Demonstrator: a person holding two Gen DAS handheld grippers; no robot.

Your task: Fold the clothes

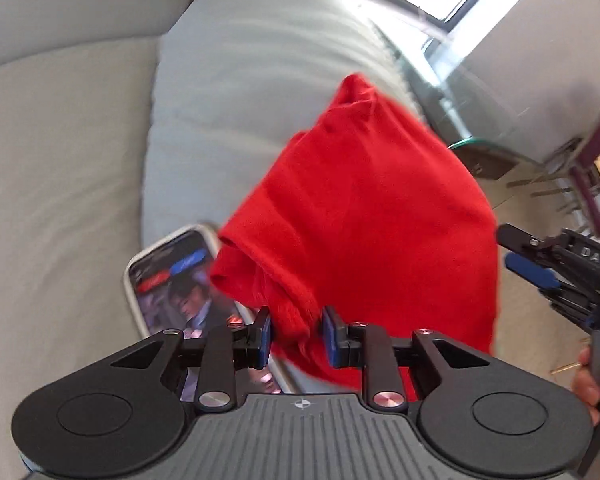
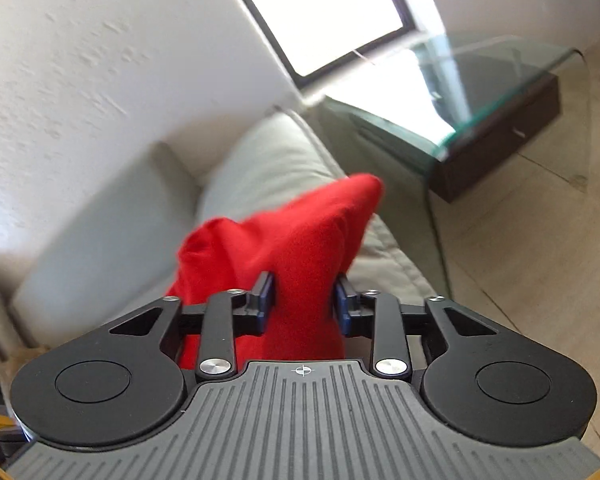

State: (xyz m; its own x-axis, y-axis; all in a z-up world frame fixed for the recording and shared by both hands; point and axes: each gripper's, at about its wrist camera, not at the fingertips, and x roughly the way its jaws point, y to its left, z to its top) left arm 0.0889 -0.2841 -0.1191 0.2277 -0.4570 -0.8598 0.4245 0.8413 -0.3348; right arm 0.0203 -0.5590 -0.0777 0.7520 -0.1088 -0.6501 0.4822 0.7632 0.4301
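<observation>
A: Left wrist view, nearest first: the left gripper [image 1: 296,336] has red cloth [image 1: 360,208] bunched between its pads, but the jaws stand fairly wide, so I can't tell if they pinch it or only straddle it.

B: And beyond the jaws?

A: The cloth rises ahead and to the right of the gripper, its long axis running up and away to a peak. Left of the jaws, partly under the cloth's edge, lies a lit phone [image 1: 172,280]. Farther on is the sofa [image 1: 240,80].

B: The right gripper [image 1: 540,264]?

A: It sits off to the right, close by the cloth's right edge. In its own view the right gripper [image 2: 304,300] shows the cloth [image 2: 284,240] filling the gap between the pads and running straight ahead to a point. Again, a wide gap; the grip is unclear.

B: So which is nearer?

A: Both are at the cloth, one at each side, with it off the cushion between them. I judge the fold turns on that span.
</observation>
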